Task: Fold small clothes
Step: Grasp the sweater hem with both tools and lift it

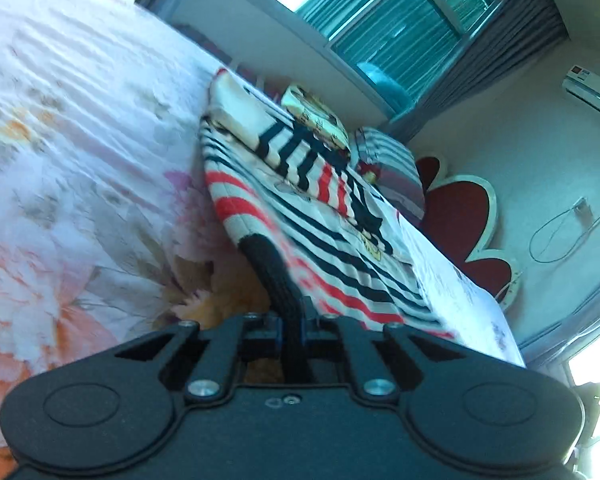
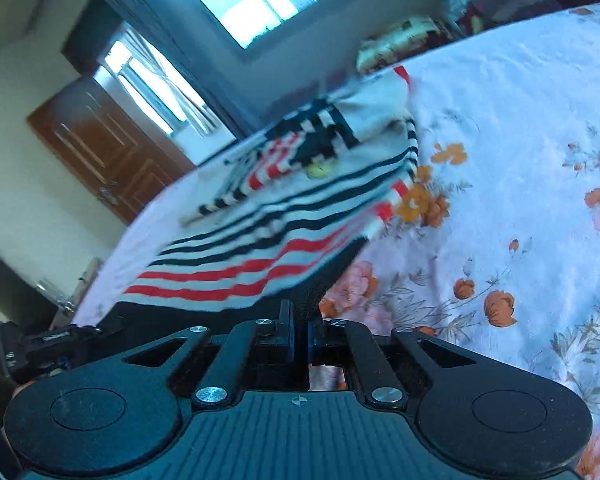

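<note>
a: on the bed, near its edge, the striped sweater (image 1: 300, 216) lies spread over the floral bedspread (image 1: 60, 128). its dark ribbed hem is the part nearest both cameras.

b: and the grippers?

a: the left gripper (image 1: 298, 320) has its jaws pinched together on the dark hem band at one corner of the sweater. the right gripper (image 2: 300, 332) is likewise closed tight on the hem at the other corner, with the black edge running into its jaws. the fabric beside the hem looks lifted off the bedspread.

b: so which step is this?

a: i'd judge it as the start of the first fold: both hem corners held, ready to be carried toward the collar end of the sweater. the next move calls for raising both corners together at the same height and keeping the hem taut, so the lower half lays over the upper half without skewing.

b: what about the surroundings?

a: beyond the sweater, at the far end of the bed, sit a patterned pillow (image 1: 320, 116) and a striped one. a red flower-shaped headboard (image 1: 460, 216) stands past those. a window (image 1: 380, 12) with grey curtains is behind the sweater, and from the right view a brown wooden door (image 2: 112, 148) shows off to its side. the pictures are blurred.
</note>
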Tool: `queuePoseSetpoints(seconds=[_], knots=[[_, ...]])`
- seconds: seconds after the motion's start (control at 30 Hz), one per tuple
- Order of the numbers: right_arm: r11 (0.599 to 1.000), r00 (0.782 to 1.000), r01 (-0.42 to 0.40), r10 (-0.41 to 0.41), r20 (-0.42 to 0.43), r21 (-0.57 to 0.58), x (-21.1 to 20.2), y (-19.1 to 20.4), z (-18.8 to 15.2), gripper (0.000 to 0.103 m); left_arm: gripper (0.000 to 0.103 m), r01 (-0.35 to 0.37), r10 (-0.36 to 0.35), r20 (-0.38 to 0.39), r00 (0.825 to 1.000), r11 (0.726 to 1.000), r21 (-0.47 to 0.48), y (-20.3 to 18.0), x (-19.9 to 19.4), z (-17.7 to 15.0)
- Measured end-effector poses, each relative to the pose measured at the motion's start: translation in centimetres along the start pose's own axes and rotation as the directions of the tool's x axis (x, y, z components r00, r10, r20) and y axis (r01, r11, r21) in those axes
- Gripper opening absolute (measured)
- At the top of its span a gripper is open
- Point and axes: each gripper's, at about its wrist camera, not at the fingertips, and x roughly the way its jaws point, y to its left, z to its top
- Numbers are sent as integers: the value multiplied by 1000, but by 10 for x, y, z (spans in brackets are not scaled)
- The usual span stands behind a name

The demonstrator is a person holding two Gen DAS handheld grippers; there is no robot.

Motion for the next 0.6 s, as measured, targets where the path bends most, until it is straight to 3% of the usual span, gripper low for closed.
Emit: queuePoseSetpoints(seconds=[0.07,0.17,0.27,0.43,0.6], knots=[[1000,1000,26,-26,-17,7,4,-7,-8,5,6,-54,54,-26,998,999,-2,8,6,-5],[993,988,107,-100,-118,57,35,-30,-25,4,6,-112,108,-82,991,993,-46,26,25,-18],[977,996,57,-42,-78,205,40,-47,-22,5,6,-93,88,-53,995,990,-107,30,23,-17],[993,999,28,-26,-20,117,29,-23,-1,5,6,-74,77,20,997,992,-103,18,5,-9],[1000,999,-1,0,44,18,7,6,38,5,6,-10,18,110,994,997,-71,-13,-10,21]])
